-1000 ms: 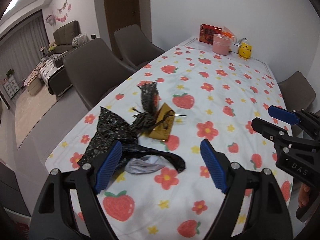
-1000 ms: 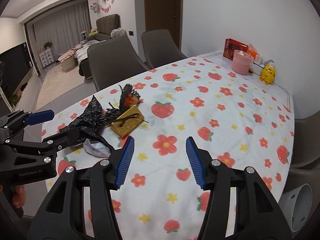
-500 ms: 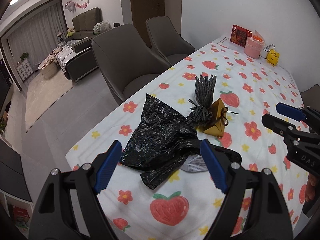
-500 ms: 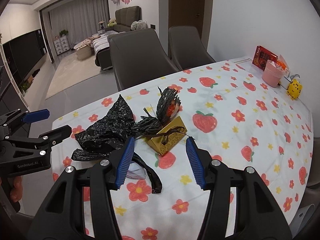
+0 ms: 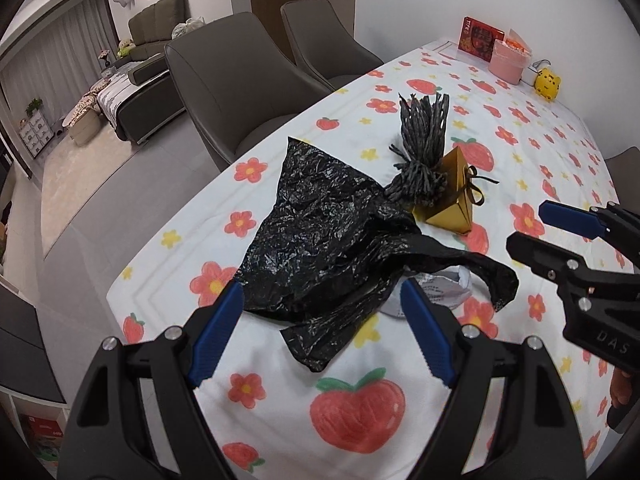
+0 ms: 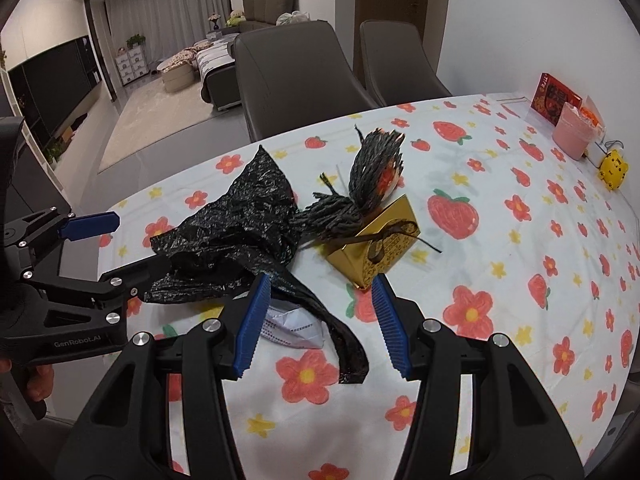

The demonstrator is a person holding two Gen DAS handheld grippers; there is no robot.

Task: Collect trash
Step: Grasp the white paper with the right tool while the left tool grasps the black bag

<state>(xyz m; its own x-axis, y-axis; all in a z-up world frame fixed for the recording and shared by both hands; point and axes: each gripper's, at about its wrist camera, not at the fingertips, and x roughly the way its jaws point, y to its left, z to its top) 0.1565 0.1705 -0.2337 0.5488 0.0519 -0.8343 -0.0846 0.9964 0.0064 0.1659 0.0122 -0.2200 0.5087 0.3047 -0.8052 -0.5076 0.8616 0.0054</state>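
A crumpled black plastic bag point(image 5: 320, 232) point(image 6: 240, 224) lies near the table's corner. Beside it are a dark twine bundle point(image 5: 424, 140) point(image 6: 372, 176) with something red inside and a gold ribboned box point(image 5: 452, 200) point(image 6: 376, 252). A white crumpled wrapper point(image 5: 440, 288) point(image 6: 292, 328) peeks out from under the bag's strap. My left gripper point(image 5: 322, 292) point(image 6: 140, 242) hovers open over the bag's near edge. My right gripper point(image 6: 320, 284) point(image 5: 526, 226) is open above the strap and wrapper, just short of the box. Neither holds anything.
The strawberry-and-flower tablecloth point(image 5: 360, 400) covers the table. Grey chairs point(image 5: 240, 80) point(image 6: 296, 76) stand along the far side. A pink tub point(image 5: 508, 62), a red box point(image 5: 480, 38) and a yellow toy point(image 5: 547, 84) sit at the far end by the wall.
Both grippers have swung toward the table's corner and come lower, closer to the black bag. The bag now fills the middle of both views. The jaws kept their width.
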